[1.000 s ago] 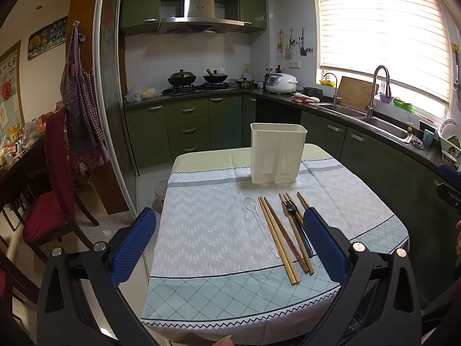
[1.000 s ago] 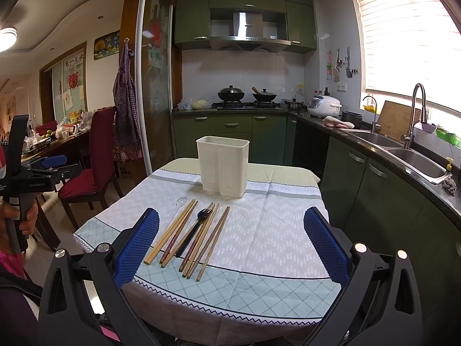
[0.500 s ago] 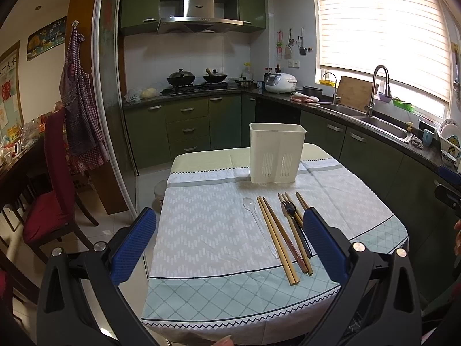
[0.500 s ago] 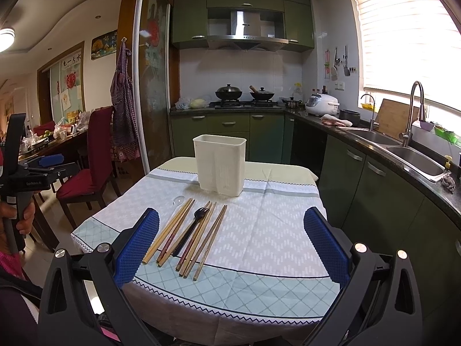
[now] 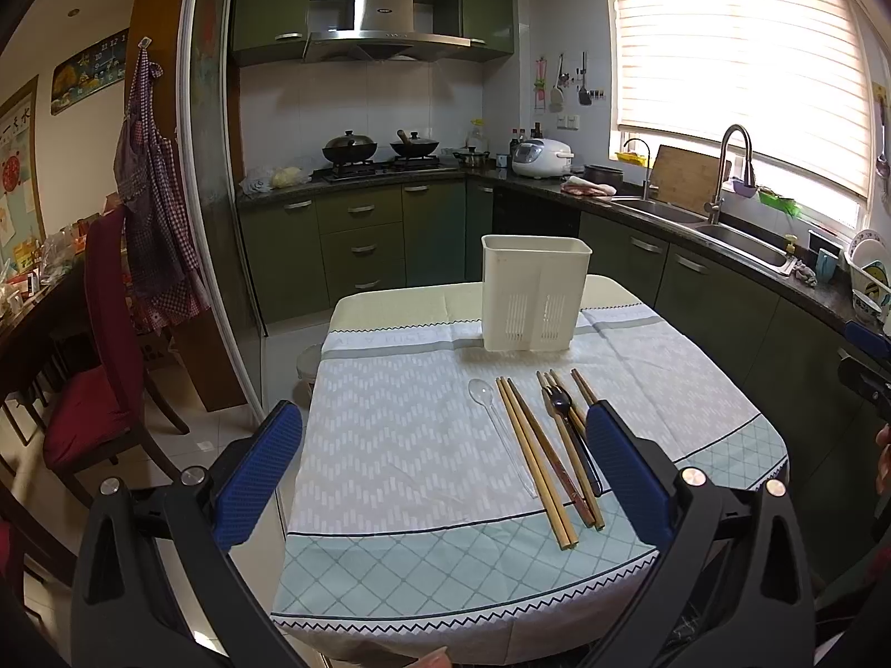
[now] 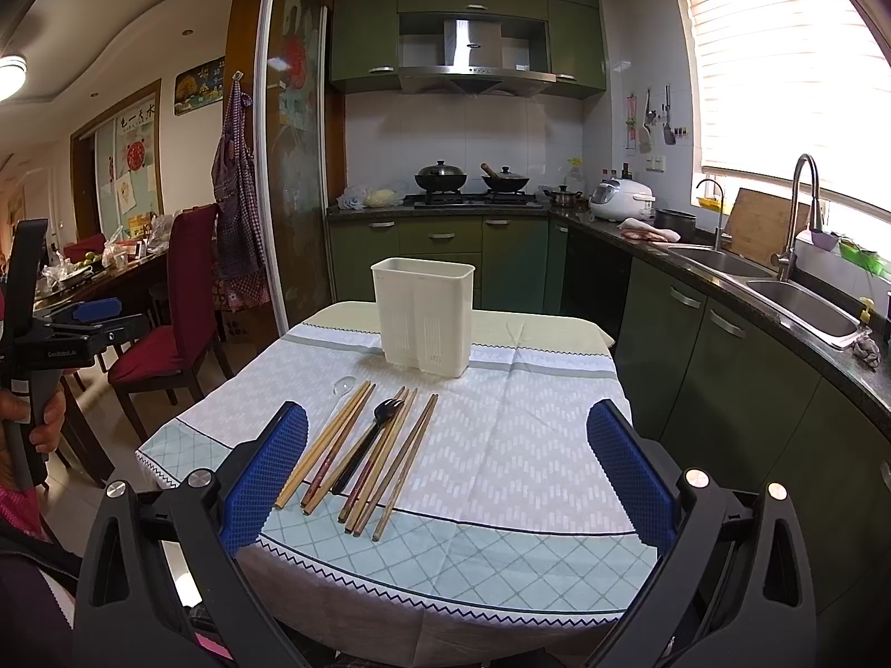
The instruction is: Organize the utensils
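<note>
Utensils laid out, nothing sorted yet.
We hold both claws, left gripper (image 5: 442,465) and right gripper (image 6: 445,465), wide and empty; chopsticks (image 6: 348,442), fork (image 6: 370,434) and spoon (image 5: 495,423) lie at six o'clock of the holder (image 6: 424,328), within easy reach.

The left hand-held gripper (image 5: 444,467) pad hides the near ends of the right chopsticks (image 5: 582,384); the holder's (image 5: 534,292) inside is unseen.

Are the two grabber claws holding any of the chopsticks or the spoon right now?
No. The left gripper and right gripper are both open and empty. The chopsticks, clear spoon and black fork lie on the table.
</note>
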Demonstrator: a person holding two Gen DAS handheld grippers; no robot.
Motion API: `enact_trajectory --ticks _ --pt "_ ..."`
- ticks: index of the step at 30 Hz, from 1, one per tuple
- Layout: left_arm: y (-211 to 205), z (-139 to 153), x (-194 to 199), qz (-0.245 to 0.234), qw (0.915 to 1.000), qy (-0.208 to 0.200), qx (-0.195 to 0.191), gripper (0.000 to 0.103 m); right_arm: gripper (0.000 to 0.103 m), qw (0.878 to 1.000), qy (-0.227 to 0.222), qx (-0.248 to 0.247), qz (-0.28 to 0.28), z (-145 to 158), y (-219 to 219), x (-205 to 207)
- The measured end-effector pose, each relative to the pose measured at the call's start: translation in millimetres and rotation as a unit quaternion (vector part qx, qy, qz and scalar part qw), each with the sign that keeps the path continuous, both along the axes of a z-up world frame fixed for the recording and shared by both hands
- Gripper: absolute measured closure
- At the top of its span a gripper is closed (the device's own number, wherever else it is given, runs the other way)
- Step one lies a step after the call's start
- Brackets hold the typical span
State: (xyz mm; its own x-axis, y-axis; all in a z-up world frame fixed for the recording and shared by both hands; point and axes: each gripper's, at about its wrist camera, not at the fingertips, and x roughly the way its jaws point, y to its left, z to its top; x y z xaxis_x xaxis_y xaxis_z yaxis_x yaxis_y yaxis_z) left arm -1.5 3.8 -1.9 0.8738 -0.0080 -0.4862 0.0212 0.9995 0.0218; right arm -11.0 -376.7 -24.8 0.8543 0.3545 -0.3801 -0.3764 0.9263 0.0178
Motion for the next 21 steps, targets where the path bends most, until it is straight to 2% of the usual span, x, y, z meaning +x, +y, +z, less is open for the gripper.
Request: enact_trajectory --ticks 21 --pt "-1.0 -4.0 0.0 0.001 1.0 0.002 0.002 0.006 0.004 1.0 0.006 -0.002 0.001 -1.4 1.7 1.1"
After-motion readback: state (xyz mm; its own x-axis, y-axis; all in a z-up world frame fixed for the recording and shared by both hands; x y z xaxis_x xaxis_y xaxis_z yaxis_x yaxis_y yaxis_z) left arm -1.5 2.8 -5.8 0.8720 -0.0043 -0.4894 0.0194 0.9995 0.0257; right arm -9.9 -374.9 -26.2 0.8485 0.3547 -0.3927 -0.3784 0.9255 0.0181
